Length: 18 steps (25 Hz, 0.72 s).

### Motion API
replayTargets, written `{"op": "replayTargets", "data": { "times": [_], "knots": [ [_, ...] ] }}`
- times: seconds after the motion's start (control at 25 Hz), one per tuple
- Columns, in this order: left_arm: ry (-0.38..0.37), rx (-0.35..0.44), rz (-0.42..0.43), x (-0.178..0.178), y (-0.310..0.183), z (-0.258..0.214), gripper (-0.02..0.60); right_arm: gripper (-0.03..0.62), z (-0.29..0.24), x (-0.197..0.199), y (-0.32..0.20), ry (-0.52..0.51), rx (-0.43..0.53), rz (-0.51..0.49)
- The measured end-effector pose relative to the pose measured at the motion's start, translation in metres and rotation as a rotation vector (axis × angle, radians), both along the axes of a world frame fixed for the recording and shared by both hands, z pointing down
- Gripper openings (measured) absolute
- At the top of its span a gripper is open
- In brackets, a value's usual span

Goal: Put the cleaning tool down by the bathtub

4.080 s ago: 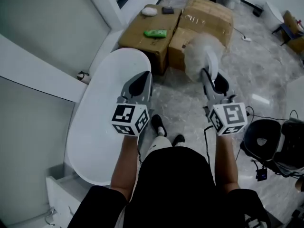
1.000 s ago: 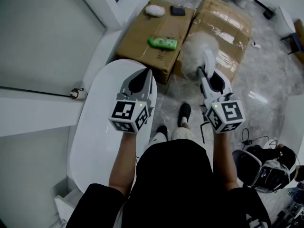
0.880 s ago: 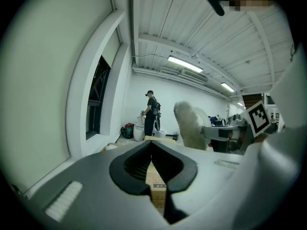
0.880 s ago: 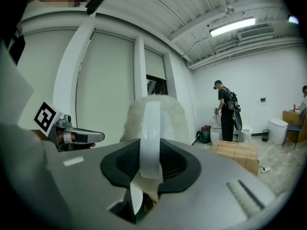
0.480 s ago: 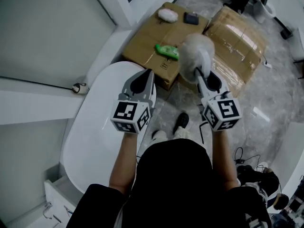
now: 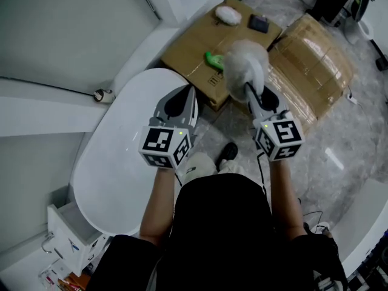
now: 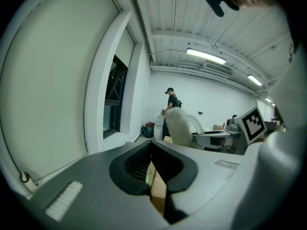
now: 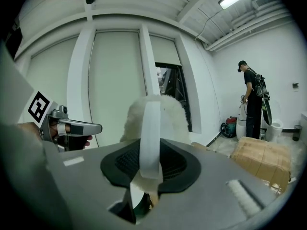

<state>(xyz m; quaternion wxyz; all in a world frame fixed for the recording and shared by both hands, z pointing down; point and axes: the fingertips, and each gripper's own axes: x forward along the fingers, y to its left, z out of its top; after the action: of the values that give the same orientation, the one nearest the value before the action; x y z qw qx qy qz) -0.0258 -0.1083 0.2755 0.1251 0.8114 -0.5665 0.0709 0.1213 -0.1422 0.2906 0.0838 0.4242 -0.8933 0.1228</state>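
The cleaning tool is a fluffy white duster (image 6: pixel 245 65) on a white handle (image 8: pixel 149 133). My right gripper (image 6: pixel 256 99) is shut on that handle, and the fluffy head (image 8: pixel 153 114) stands up beyond the jaws. It hangs in the air over the edge of a cardboard box (image 6: pixel 200 47), just past the far end of the white bathtub (image 6: pixel 115 168). My left gripper (image 6: pixel 182 105) hovers over the tub's far end, shut with nothing in it. In the left gripper view, the duster (image 7: pixel 180 126) shows to the right of my left gripper (image 7: pixel 152 164).
A second cardboard box (image 6: pixel 315 71) lies to the right on the marble floor. A green bottle (image 6: pixel 213 59), a white pad (image 6: pixel 228 14) and a dark item (image 6: pixel 262 23) sit on the first box. A person (image 8: pixel 252 99) stands in the background. The wall and window run along the left.
The right gripper with the duster has shifted left, from over the gap between the boxes to the left box's edge by the green bottle. The left gripper stays over the tub's end.
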Motion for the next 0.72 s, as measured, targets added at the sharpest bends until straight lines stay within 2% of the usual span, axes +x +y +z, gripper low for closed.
{"op": "replayTargets", "data": {
  "times": [0.36, 0.72],
  "knots": [
    [0.003, -0.044, -0.052, -0.016, -0.007, 0.021, -0.002, 0.095, 0.044, -0.018, -0.018, 0.028, -0.079, -0.045],
    [0.019, -0.077, -0.035, -0.038, -0.033, 0.037, -0.002, 0.095, 0.091, -0.053, -0.042, 0.093, -0.160, -0.060]
  ]
}}
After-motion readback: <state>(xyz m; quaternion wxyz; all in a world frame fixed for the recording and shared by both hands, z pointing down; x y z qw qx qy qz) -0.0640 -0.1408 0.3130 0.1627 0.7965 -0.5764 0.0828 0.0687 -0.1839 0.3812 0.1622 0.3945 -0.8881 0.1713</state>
